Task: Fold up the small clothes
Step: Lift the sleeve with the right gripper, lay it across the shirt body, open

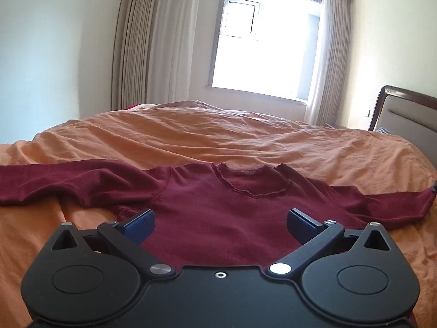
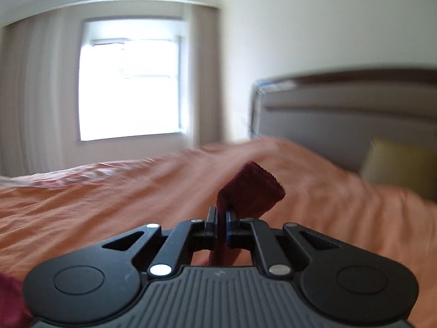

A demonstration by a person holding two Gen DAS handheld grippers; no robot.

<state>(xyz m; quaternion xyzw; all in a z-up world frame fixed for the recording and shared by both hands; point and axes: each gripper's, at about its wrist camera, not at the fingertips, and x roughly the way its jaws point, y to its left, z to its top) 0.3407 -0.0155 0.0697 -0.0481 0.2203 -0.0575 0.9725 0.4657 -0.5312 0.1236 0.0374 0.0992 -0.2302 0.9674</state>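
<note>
Here, at the first sleeve fold:

Shirt: the maroon long-sleeved shirt [image 1: 218, 207] lies flat on the orange bed [image 1: 218, 136], neck hole away from the left gripper, body straight ahead of it.

Long axis: the sleeves run left to right across the left wrist view, across the line the left gripper points along; the body runs away toward the window [image 1: 262, 41].

Left gripper [image 1: 220, 222]: jaws wide, nothing between them, hovering over the lower body of the shirt; contact with the cloth cannot be told.

Right gripper [image 2: 221, 218]: jaws pinched narrow on a fold of maroon cloth, most likely the cuff [image 2: 251, 188], which stands up past the fingertips while more cloth hangs below.

Right sleeve: its end [image 1: 420, 199] sits at the far right edge of the left view, off to the side of the body.

Nearer hand: the right has the sleeve; the left is nearer the body and the free left sleeve [image 1: 54, 183].

Coming move, as a judgement: the held cuff has to travel inward, toward the chest, crossing the body's axis.

Headboard [image 2: 355, 114]: blurred, beyond the cuff.
</note>
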